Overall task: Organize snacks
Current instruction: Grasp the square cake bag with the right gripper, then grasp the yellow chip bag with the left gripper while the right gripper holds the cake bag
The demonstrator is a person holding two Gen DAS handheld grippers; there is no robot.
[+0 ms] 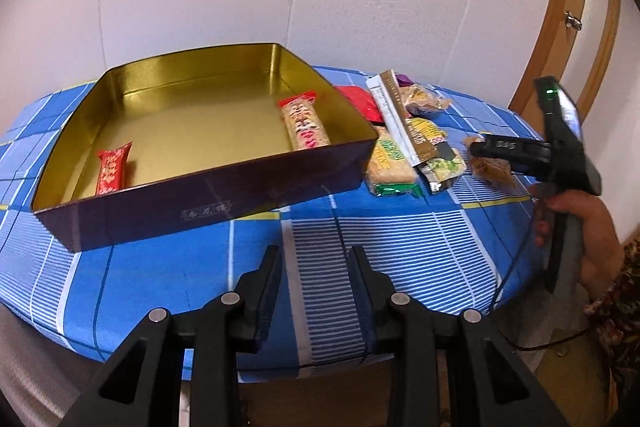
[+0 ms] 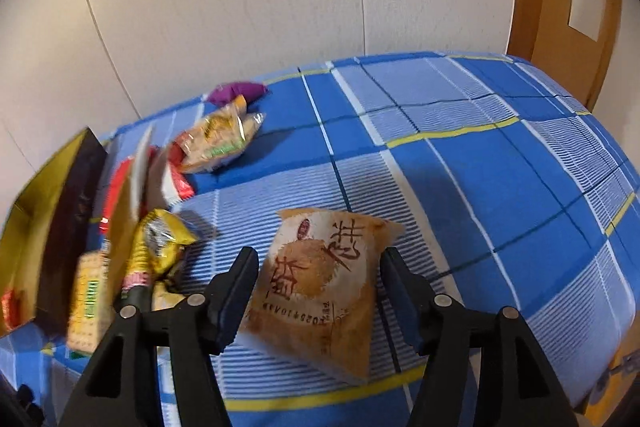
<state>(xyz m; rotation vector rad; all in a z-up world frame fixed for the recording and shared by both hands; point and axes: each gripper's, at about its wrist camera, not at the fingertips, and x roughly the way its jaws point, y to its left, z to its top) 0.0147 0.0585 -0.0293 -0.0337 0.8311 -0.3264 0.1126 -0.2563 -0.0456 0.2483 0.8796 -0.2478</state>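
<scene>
Jaws of the right gripper (image 2: 318, 291) stand wide apart on either side of an orange pastry packet (image 2: 320, 291) that lies flat on the blue checked cloth (image 2: 500, 163); whether either finger touches the wrapper cannot be told. In the left wrist view the same gripper (image 1: 478, 149) reaches in from the right, held by a hand (image 1: 580, 227), with its tip over that packet (image 1: 492, 169).

Jaws of the left gripper (image 1: 314, 267) are also apart and hold nothing, hanging above the cloth (image 1: 400, 235) in front of the tin (image 1: 160, 211). The tin is dark outside and gold inside. A red bar (image 1: 112, 169) lies in its near left corner, and a longer bar (image 1: 304, 123) with a red-and-white wrapper lies along its right wall.

Just right of the tin sits a loose heap of snacks: a green-labelled cracker pack (image 1: 390, 163), a long white pouch (image 1: 396, 115), a red pack (image 1: 360, 103) and a clear bag of biscuits (image 1: 424, 97). In the right wrist view a yellow pack (image 2: 160, 239) lies near the left finger, a clear bag (image 2: 216, 143) farther back, and a purple sweet (image 2: 236, 93) beyond it, near the wall (image 2: 240, 7).
</scene>
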